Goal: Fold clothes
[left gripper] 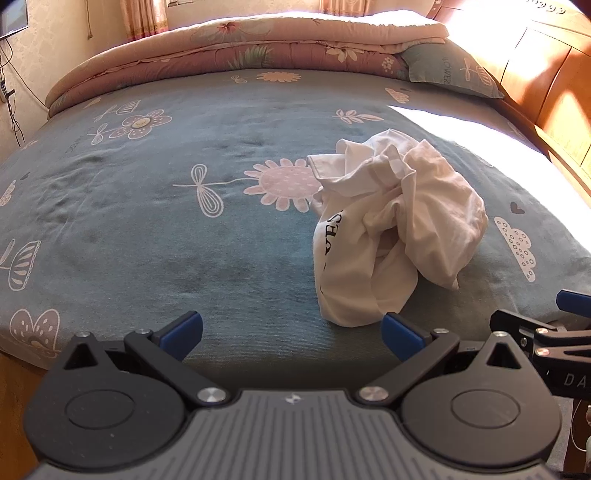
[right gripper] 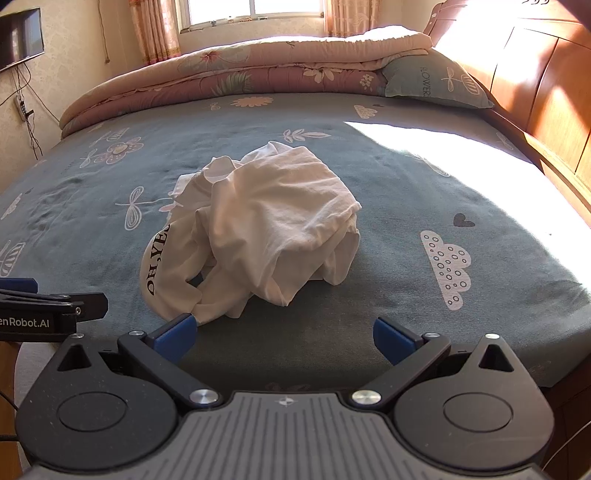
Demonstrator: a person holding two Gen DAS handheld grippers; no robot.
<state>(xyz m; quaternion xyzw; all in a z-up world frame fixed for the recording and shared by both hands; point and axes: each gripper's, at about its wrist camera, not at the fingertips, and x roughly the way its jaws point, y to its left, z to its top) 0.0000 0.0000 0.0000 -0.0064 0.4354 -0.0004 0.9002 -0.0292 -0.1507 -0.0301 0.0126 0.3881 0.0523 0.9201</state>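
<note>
Where right wrist looks: window (right gripper: pixel 255 9)

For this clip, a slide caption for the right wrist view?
Open right gripper faces a crumpled white T-shirt on the blue floral bedsheet.

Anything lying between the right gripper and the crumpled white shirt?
Nothing: only bare blue bedsheet separates the right gripper from the white shirt, clearest in the right wrist view.

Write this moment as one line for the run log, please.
stage: not started | white T-shirt: crumpled on bed | left gripper: open, empty | right gripper: open, empty
</note>
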